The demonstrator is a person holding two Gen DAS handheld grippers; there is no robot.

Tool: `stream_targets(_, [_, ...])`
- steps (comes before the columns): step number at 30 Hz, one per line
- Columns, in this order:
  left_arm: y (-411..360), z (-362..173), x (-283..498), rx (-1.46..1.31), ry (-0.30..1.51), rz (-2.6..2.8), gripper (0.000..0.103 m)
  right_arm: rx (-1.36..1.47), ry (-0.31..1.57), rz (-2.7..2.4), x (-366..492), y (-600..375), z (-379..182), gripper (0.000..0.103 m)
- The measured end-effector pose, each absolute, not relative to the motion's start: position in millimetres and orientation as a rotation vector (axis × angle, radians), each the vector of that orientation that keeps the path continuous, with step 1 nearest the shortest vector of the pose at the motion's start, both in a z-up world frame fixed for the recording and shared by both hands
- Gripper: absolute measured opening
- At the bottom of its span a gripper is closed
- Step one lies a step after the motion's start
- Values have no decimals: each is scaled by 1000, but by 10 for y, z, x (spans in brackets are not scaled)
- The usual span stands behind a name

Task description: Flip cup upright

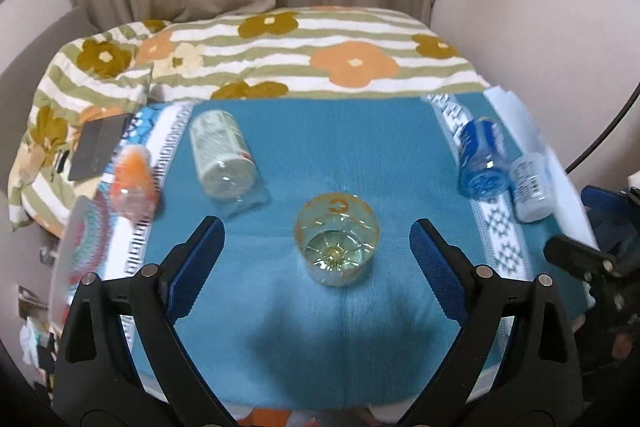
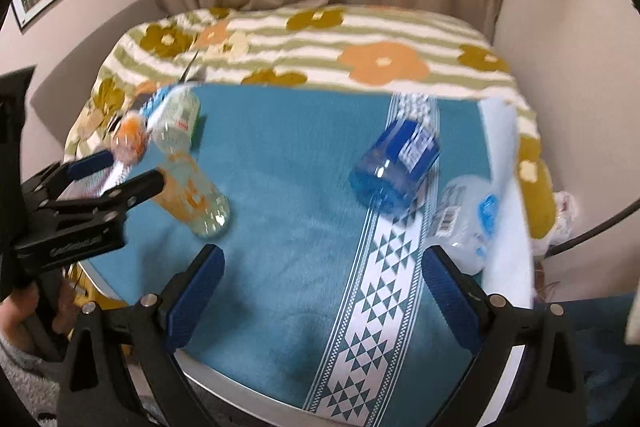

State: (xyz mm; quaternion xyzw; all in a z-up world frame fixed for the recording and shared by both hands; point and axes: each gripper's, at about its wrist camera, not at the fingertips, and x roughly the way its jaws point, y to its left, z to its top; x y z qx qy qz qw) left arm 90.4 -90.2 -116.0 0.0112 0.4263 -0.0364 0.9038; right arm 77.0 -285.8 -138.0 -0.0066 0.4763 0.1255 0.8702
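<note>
A clear cup with orange print (image 1: 337, 241) lies on its side on the teal cloth (image 1: 320, 147), its bottom end facing my left gripper. My left gripper (image 1: 316, 239) is open, with a finger on each side of the cup and not touching it. The cup also shows in the right wrist view (image 2: 196, 193), with the left gripper (image 2: 116, 173) beside it. My right gripper (image 2: 322, 267) is open and empty above the cloth (image 2: 288, 227). A blue cup (image 2: 394, 165) lies on its side ahead of it.
A clear cup with a label (image 1: 222, 157) and an orange cup (image 1: 134, 183) lie at the left. The blue cup (image 1: 482, 159) and a white-labelled cup (image 1: 530, 187) lie at the right. A flowered blanket (image 1: 340, 55) covers the far side. A dark card (image 1: 98, 151) lies at the left edge.
</note>
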Motion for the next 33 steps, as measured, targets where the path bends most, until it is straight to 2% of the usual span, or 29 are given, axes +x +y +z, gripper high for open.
stream_targets(3, [-788,-868,746,27,854,-77,103,3,952,220,675,-2788,-1127,99])
stream_targets(10, [-375,-433,397,1,806,-61,103,35,878,118,444,-2534,-698,99])
stream_targets(15, [-162,-357,244,-11,789,-46,103,26,829,73,261,-2357,-553,99])
stream_targets(17, [-100,-343,191,-10,779,-45,103,34,812,62,191,-2312,-515,102])
stream_targets(33, [44,-285,37,12,741,-56,103,41,759,10,-9,-2143,-442,102])
